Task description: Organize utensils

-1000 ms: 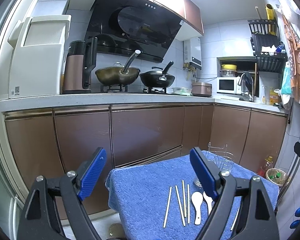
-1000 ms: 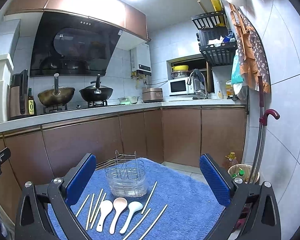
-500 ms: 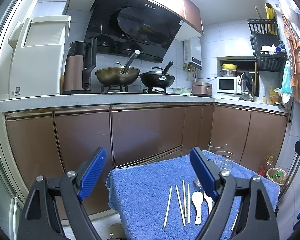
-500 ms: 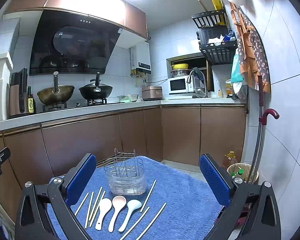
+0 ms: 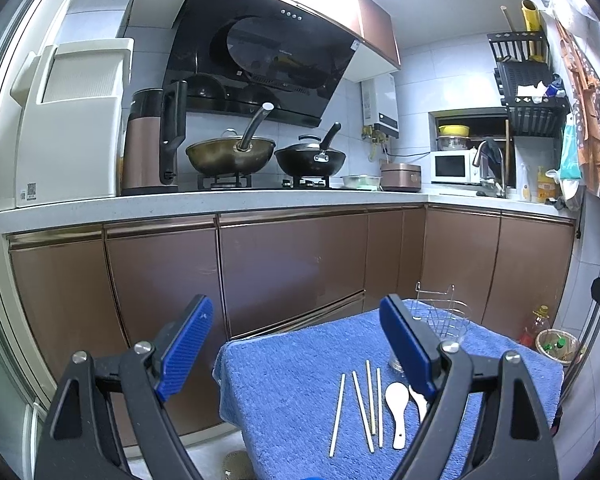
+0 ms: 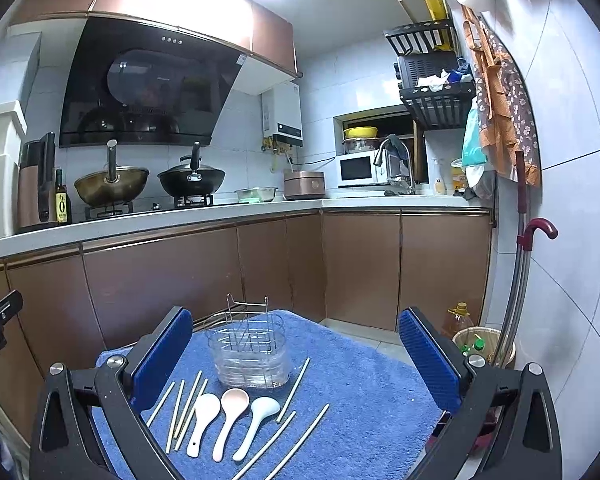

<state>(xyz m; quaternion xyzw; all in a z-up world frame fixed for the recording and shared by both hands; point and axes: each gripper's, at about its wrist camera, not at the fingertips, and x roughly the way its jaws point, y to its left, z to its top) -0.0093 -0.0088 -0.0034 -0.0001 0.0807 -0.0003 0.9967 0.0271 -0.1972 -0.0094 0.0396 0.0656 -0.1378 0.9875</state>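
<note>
A blue towel [image 6: 360,392] covers a small table. On it stands a clear utensil holder [image 6: 249,354] with a wire insert, seen too as the holder [image 5: 440,320] in the left wrist view. In front of it lie three spoons: a white spoon [image 6: 202,416], a pink spoon [image 6: 230,410] and another white spoon [image 6: 260,414]. Several chopsticks [image 6: 180,408] lie left of them, more chopsticks [image 6: 296,416] to the right. My right gripper [image 6: 296,352] is open above the towel, holding nothing. My left gripper [image 5: 296,346] is open too, over the table's left edge, near the chopsticks [image 5: 364,408].
Brown kitchen cabinets [image 5: 292,264] run behind the table, with woks [image 5: 230,154] on the stove. A bin with bottles [image 6: 480,344] and a cane [image 6: 520,280] stand by the right wall. The table's left edge [image 5: 224,384] drops to the floor.
The right wrist view has shifted slightly, so the holder and utensils sit a little further from the camera. The left gripper has hardly moved.
</note>
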